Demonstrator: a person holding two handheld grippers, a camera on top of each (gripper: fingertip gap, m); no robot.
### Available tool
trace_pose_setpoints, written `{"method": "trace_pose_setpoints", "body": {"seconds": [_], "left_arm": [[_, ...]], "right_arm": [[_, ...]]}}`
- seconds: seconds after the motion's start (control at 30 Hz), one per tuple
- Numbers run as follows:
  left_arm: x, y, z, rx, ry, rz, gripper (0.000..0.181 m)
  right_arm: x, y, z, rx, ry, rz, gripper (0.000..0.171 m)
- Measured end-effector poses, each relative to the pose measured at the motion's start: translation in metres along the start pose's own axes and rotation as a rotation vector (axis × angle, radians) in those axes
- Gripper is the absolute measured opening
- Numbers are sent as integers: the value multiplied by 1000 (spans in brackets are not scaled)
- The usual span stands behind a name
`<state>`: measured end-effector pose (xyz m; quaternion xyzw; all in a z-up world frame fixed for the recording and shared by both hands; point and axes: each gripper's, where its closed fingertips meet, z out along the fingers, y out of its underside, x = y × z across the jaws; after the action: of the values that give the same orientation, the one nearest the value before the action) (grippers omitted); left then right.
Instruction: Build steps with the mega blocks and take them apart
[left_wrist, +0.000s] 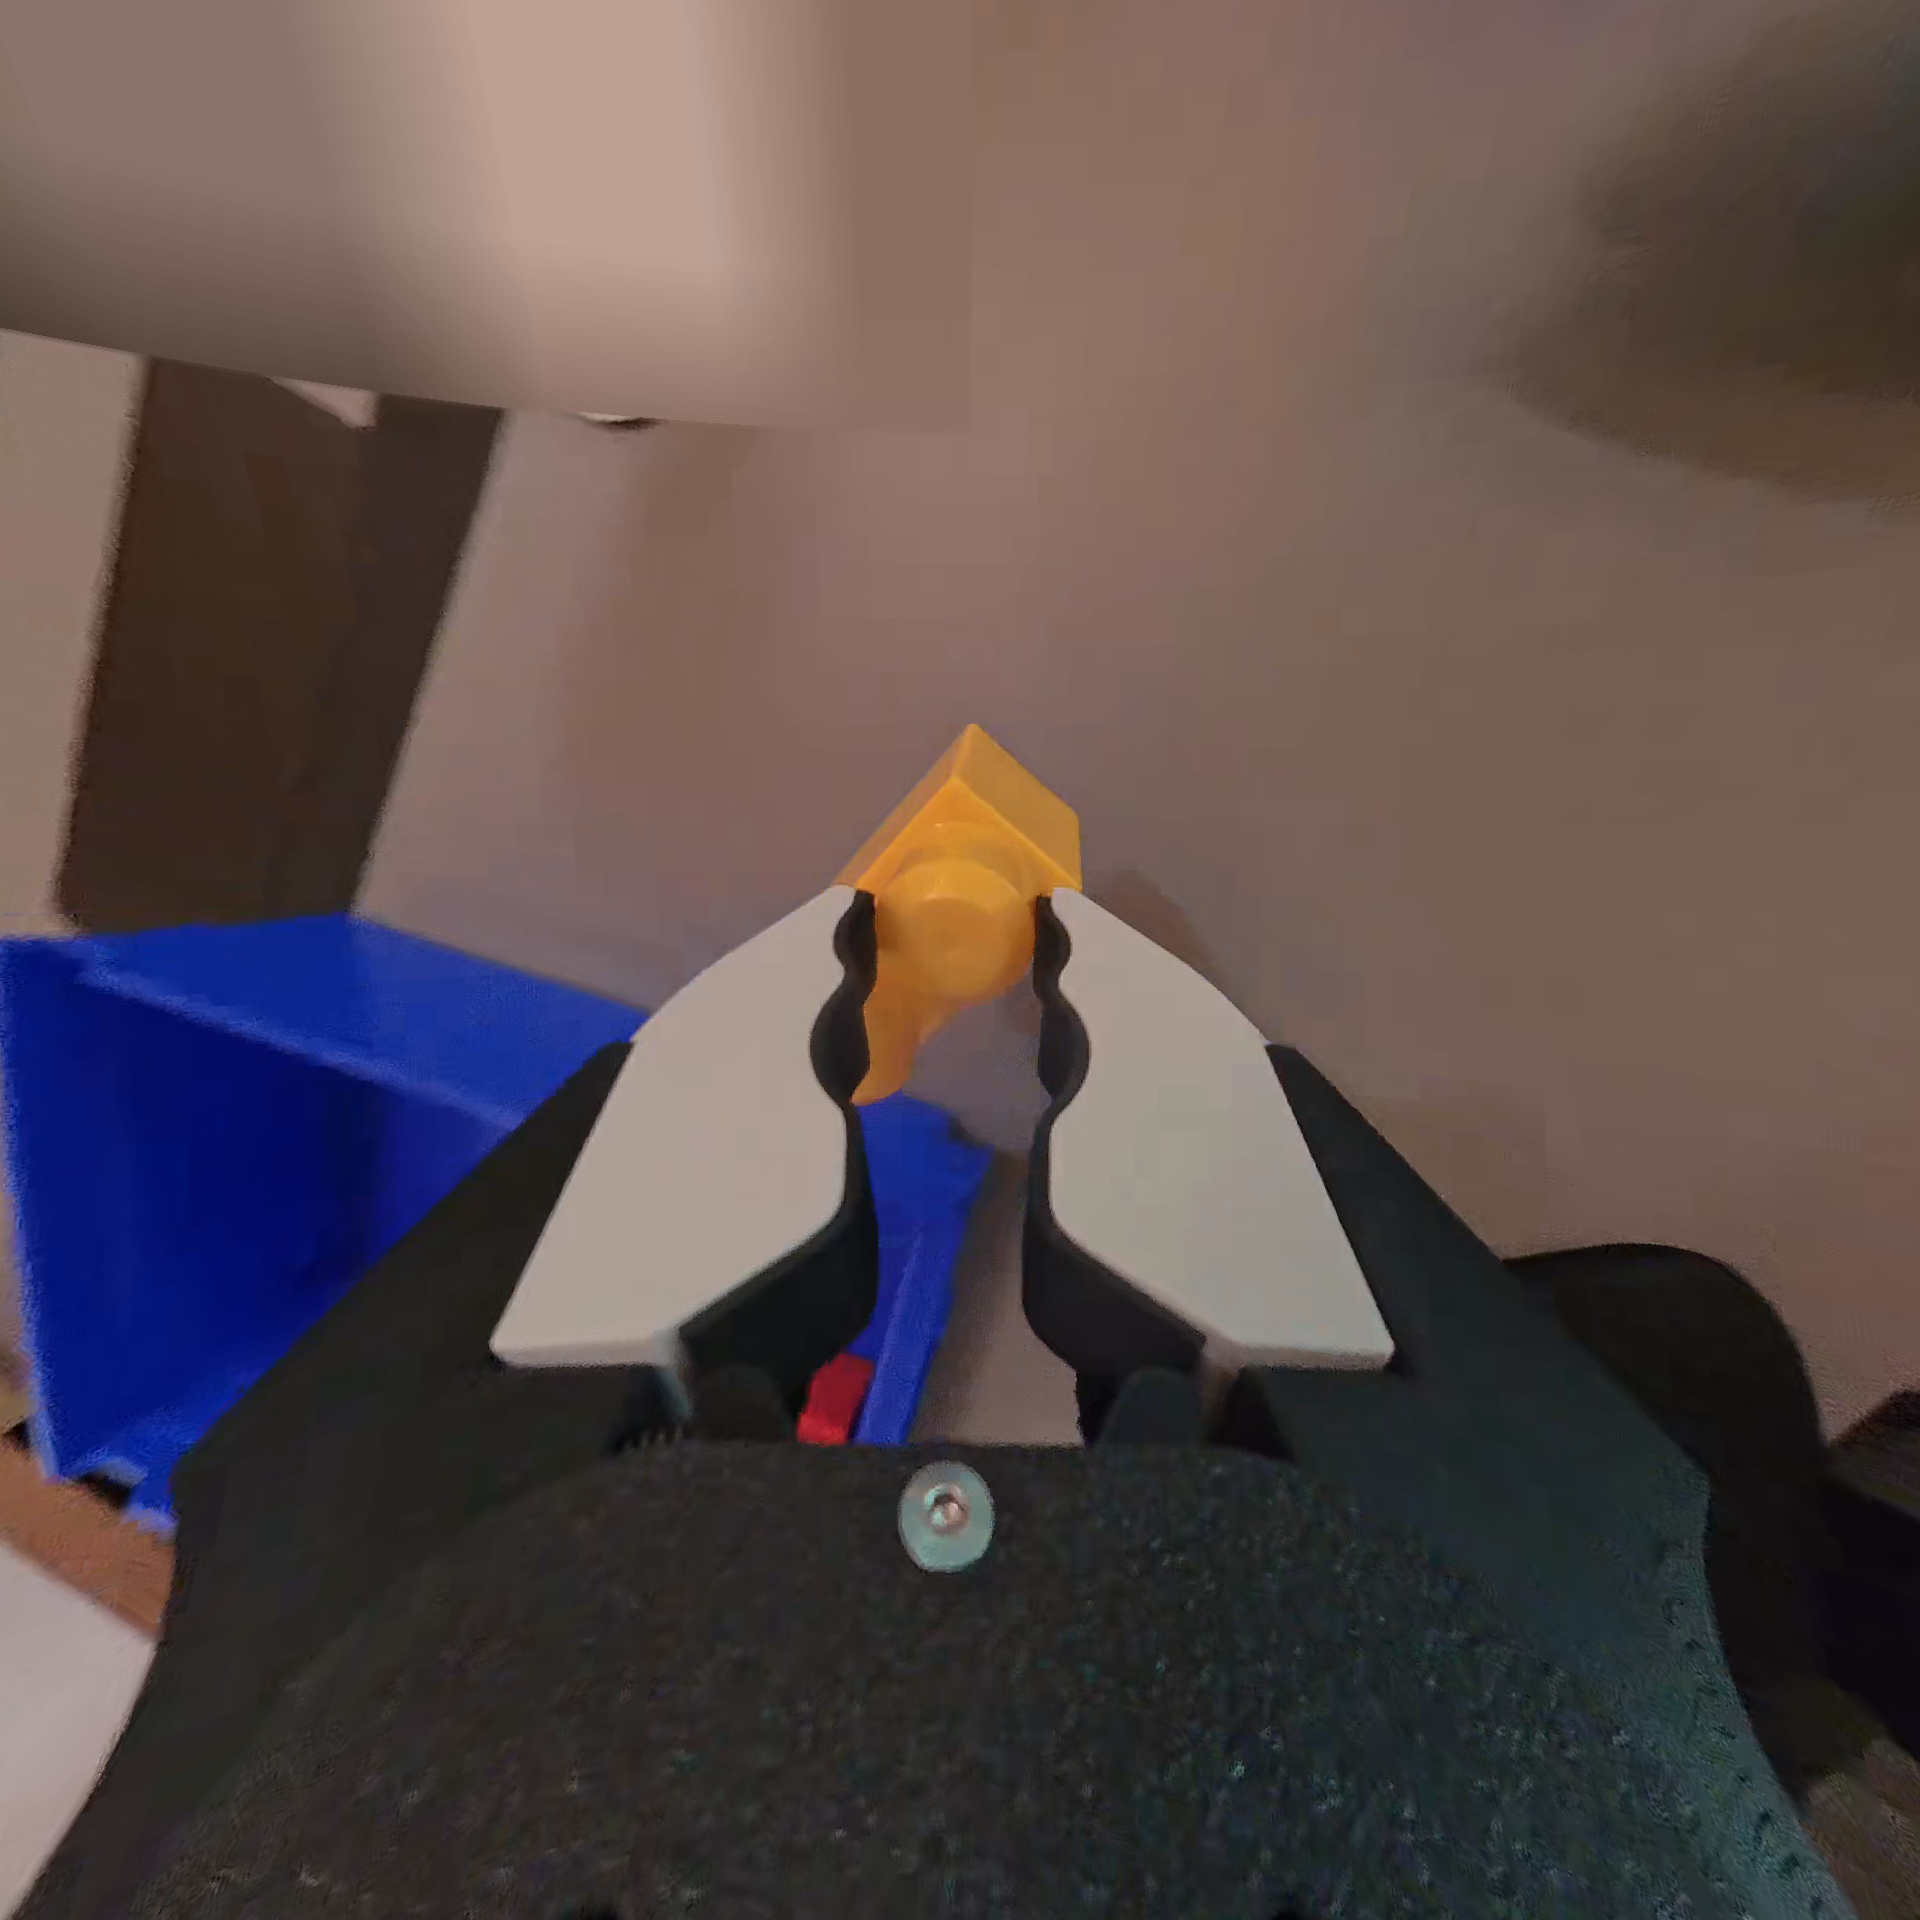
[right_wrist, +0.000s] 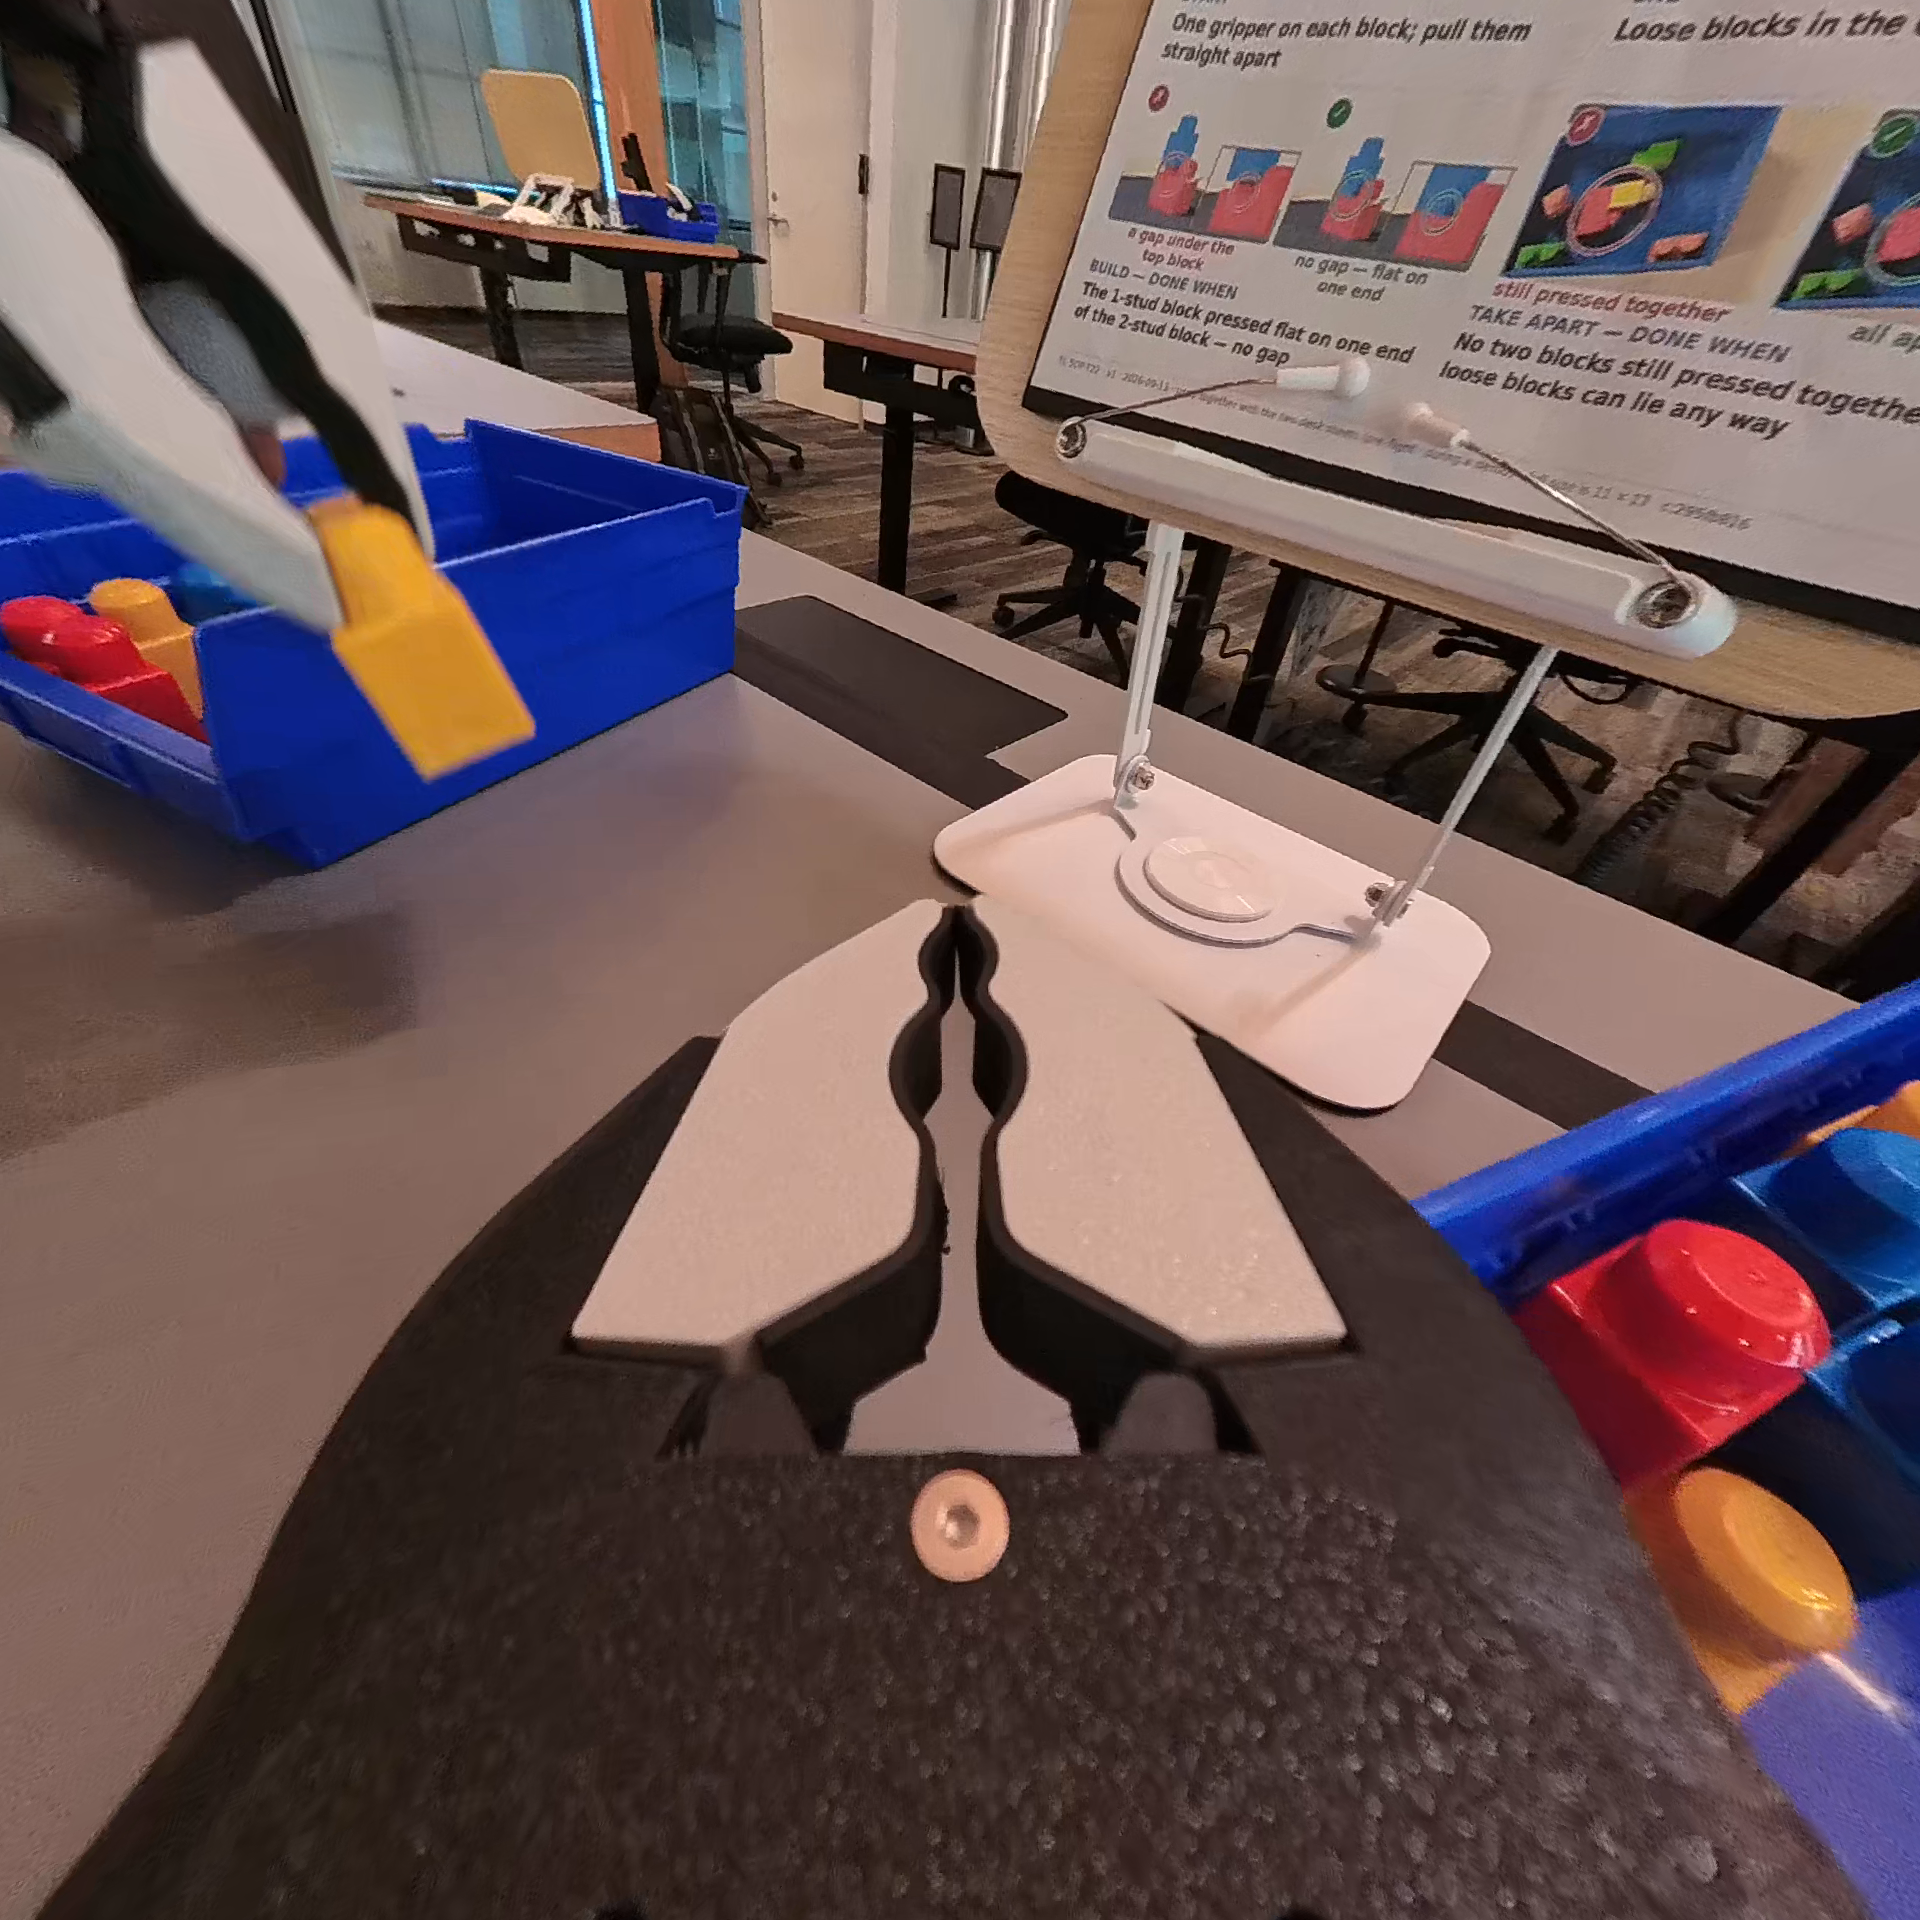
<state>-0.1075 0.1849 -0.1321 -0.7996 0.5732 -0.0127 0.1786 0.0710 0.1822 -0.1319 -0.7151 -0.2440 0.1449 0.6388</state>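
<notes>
Your left claw (left_wrist: 956, 914) pinches only the yellow block's (left_wrist: 977, 831) stud; it could twist loose. Right claw (right_wrist: 954, 920) clenched, empty.

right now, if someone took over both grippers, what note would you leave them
Left gripper: shut on a yellow block, gripped at its stud, held in the air in front of the left blue bin.
Right gripper: shut and empty, low over the grey table.
Blocks: red and yellow ones in the left bin; red, blue and orange ones in a second blue bin at the right.
Done: one block picked up. No joined blocks on the table.
Left: probably fetch a partner block, press them together, then pull them apart.
</notes>
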Motion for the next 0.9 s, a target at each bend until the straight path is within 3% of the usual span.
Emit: {"method": "trace_pose_setpoints", "body": {"seconds": [0.23, 0.5, 0.73, 0.9], "left_arm": [[64, -14, 56, -67, 161, 20, 29], [83, -18, 85, -70, 178, 19, 29], [72, -23, 62, 59, 166, -5, 43], [20, -4, 17, 165, 64, -104, 41]], "right_arm": [[10, -3, -5, 17, 59, -27, 0], [10, -3, -4, 17, 61, -31, 0], [10, 0, -4, 11, 57, -26, 0], [8, 1, -3, 6, 52, -26, 0]]}}
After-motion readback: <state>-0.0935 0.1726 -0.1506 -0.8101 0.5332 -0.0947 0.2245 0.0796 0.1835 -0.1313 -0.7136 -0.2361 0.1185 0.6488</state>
